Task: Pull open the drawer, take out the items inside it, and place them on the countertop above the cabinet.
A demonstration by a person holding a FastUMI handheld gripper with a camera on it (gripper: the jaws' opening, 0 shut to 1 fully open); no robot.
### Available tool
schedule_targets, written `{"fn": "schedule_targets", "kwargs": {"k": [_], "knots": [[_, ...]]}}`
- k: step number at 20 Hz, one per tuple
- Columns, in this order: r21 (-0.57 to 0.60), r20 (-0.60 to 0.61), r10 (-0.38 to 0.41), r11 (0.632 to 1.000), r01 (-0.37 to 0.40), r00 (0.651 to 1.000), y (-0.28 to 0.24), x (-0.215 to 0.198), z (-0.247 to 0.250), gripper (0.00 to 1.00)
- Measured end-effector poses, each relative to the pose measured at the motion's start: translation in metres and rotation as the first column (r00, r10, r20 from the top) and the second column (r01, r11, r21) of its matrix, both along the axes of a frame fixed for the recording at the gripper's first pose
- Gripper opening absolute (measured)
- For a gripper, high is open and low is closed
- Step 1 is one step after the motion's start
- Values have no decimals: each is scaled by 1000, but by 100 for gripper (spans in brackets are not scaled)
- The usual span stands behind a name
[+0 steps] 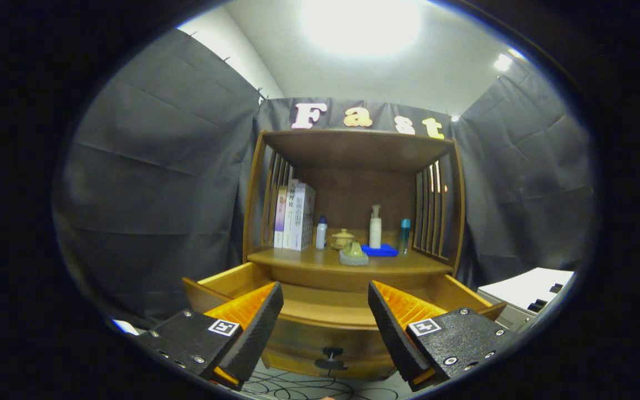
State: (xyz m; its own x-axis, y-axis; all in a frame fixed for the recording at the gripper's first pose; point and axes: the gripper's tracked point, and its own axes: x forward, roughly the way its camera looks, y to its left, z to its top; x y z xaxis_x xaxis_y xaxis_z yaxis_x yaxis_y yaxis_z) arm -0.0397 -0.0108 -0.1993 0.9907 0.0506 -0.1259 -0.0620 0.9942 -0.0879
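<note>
Our tool is spread and holds nothing. The drawer stands pulled open just ahead, below the desk; its inside looks bare from here.

Bright overhead light, strong fisheye bend, sharp centre.

A ceiling lamp far above burns out to a white patch, with a smaller hot spot to its right. The cabinet is evenly lit, though its upper recess falls into soft shadow under the top board. The dark cloth walls take little light. Straight lines bow outward toward the rim, where detail softens. The gripper, fingers spread wide with nothing between them, is near and slightly soft, its undersides in shadow.
</note>
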Motion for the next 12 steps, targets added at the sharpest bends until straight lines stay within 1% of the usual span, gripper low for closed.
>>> {"fn": "schedule_targets", "kwargs": {"k": [6,10,11,12], "knots": [[-15,-107,-60,998,59,992,-24,2,-56,95],[-30,-159,-112,994,109,981,-45,10,-78,95],[-41,-127,-128,991,124,984,-50,10,-72,95],[-41,-130,-135,991,131,982,-51,11,-74,95]]}}
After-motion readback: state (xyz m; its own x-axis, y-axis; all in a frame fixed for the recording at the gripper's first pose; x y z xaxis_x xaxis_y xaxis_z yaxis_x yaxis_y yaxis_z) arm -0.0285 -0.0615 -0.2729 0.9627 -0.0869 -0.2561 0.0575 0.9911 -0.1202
